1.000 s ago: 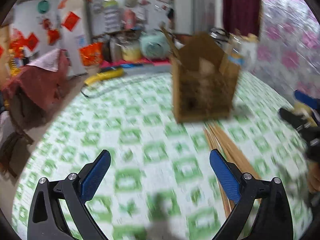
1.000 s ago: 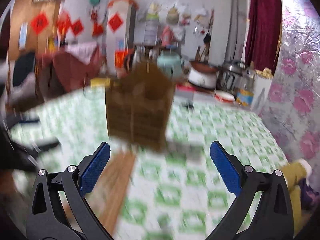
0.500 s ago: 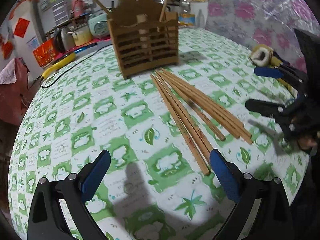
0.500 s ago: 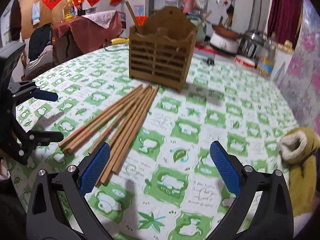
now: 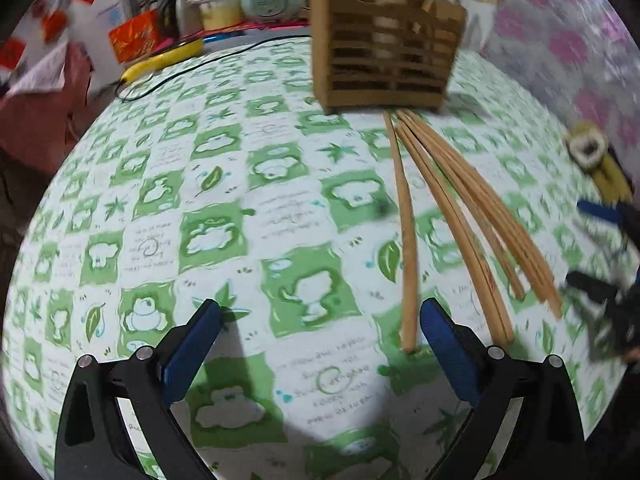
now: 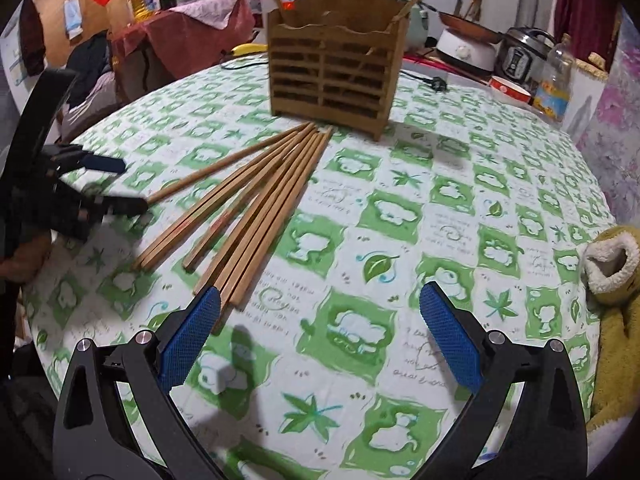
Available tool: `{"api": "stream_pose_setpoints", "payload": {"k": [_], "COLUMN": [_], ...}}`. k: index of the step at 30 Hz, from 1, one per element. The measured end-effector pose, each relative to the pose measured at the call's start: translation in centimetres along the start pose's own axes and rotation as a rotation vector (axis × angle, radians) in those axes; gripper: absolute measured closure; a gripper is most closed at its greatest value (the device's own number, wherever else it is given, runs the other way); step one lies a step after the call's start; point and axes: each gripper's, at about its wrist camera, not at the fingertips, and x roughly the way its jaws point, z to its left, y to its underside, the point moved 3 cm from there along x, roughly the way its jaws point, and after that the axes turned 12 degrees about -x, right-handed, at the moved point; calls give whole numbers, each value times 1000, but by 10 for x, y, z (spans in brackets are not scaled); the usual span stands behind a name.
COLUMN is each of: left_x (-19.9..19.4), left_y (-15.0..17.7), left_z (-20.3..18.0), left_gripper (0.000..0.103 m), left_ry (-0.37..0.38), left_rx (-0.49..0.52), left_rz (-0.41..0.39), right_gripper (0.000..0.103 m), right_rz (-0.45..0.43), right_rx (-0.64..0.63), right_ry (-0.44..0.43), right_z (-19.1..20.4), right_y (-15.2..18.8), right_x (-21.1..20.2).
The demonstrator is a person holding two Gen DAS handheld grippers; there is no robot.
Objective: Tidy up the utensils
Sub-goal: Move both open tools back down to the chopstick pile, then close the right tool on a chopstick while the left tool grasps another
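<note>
A: Where are the chopsticks (image 6: 256, 204)?

B: Lying loose on the worktop (image 6: 460, 208), fanned out on the green-and-white checked cloth. In the right wrist view they run from centre-left of the frame up toward the wooden holder (image 6: 338, 50), their far tips just in front of its base.

A: And the holder itself?

B: Upright at top centre of that frame, slatted front facing the camera. A couple of sticks already lean inside it.

A: What about the left claw (image 5: 320, 332)?

B: Released, blue pads spread wide, nothing between them. In its own view one chopstick (image 5: 406, 240) lies apart from the bundle, its near end just beside the right-hand pad at lower right of the frame.

A: Touching?

B: I cannot tell; the view is blurred there.

A: And the right claw (image 6: 320, 320)?

B: Also released and empty. Its left pad sits next to the near ends of the bundle, low and left of centre. A yellow fleece slipper (image 6: 612, 280) lies at the right edge.
</note>
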Motion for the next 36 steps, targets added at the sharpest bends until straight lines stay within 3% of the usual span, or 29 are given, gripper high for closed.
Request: {"api": "stream_pose_setpoints", "payload": {"k": [5,13,16,21,24,26,29,30,31,32,34,35,36], "left_x": [1,4,3,-2,-5,-6,-5,-5,-5,-6,-8,-9,-9], "left_y": [2,5,6,9,11,13,14,15,15,16,18,19,20], "left_z": [-5,-10,-12,-18,-23,-28,-34,-36,-38,-39,-40,-41,-41], "left_gripper": [5,5,5,6,6,10,27,38,49,54,72,76,88], "left_ry": [-27,-39,-38,-61,-67,-67,-35,-6,15,37,42,51,54], "left_rx": [26,52,68,105,133,155,177,178,178,178,179,176,173], "left_rz": [-1,2,1,-32,-50,-53,-46,-38,-34,-31,-39,-39,-40], "right_gripper": [19,24,43,71,73,68,70,71,81,96,96,96,96], "right_rz": [58,66,54,49,40,43,46,42,41,36,31,28,23], "right_rx": [-16,-57,-55,78,115,91,66,77,86,101,115,114,109], "right_ry": [-3,8,-31,-61,-86,-85,-74,-80,-82,-94,-106,-103,-96], "right_z": [3,13,14,-10,-16,-12,-7,-9,-11,-13,-14,-14,-13], "right_y": [1,-2,-4,2,5,3,0,0,0,0,1,2,2], "right_x": [11,14,15,15,15,16,17,18,17,17,16,16,14]}}
